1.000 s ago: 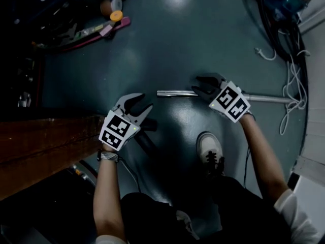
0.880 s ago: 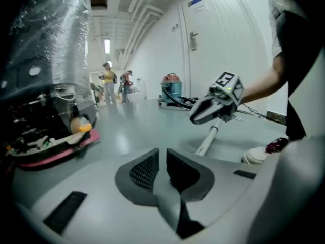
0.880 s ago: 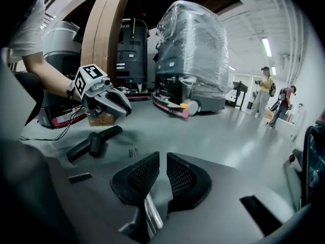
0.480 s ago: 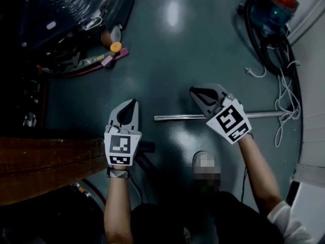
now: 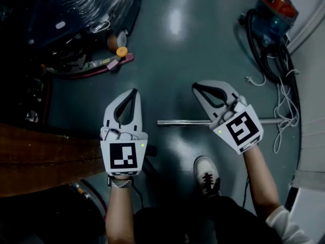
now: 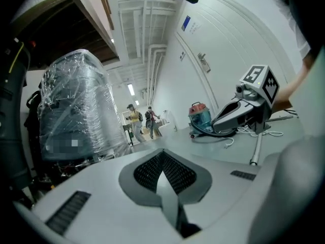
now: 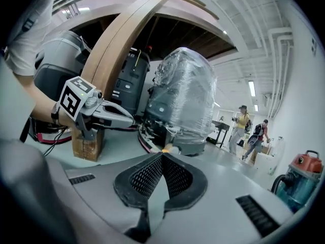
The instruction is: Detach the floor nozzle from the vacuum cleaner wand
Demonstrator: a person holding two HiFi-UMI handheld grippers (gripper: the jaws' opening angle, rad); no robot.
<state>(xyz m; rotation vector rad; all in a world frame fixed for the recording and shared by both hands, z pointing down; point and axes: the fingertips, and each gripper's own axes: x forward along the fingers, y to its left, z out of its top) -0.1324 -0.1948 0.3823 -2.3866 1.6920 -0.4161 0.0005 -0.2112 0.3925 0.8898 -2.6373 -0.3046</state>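
A bare metal wand (image 5: 203,121) lies across the dark floor, and its left end touches nothing. A dark piece (image 5: 150,151) lies on the floor below that end, mostly hidden by my left gripper's body; it looks like the floor nozzle. My left gripper (image 5: 134,92) is held above the floor, shut and empty. My right gripper (image 5: 195,87) hovers over the wand, also shut with nothing in it. In the left gripper view the jaws (image 6: 162,154) meet, with the right gripper (image 6: 248,108) beyond. In the right gripper view the jaws (image 7: 162,156) meet too.
A red and teal vacuum cleaner (image 5: 274,10) with its black hose (image 5: 264,55) stands far right, white cord (image 5: 285,103) beside it. A wooden beam (image 5: 45,159) runs at left. A plastic-wrapped load (image 5: 81,6) and clutter sit at the back left. A shoe (image 5: 206,170) stands near.
Both grippers have risen off the floor and their jaws have shut on nothing. The right gripper has left the wand, which stays on the floor.
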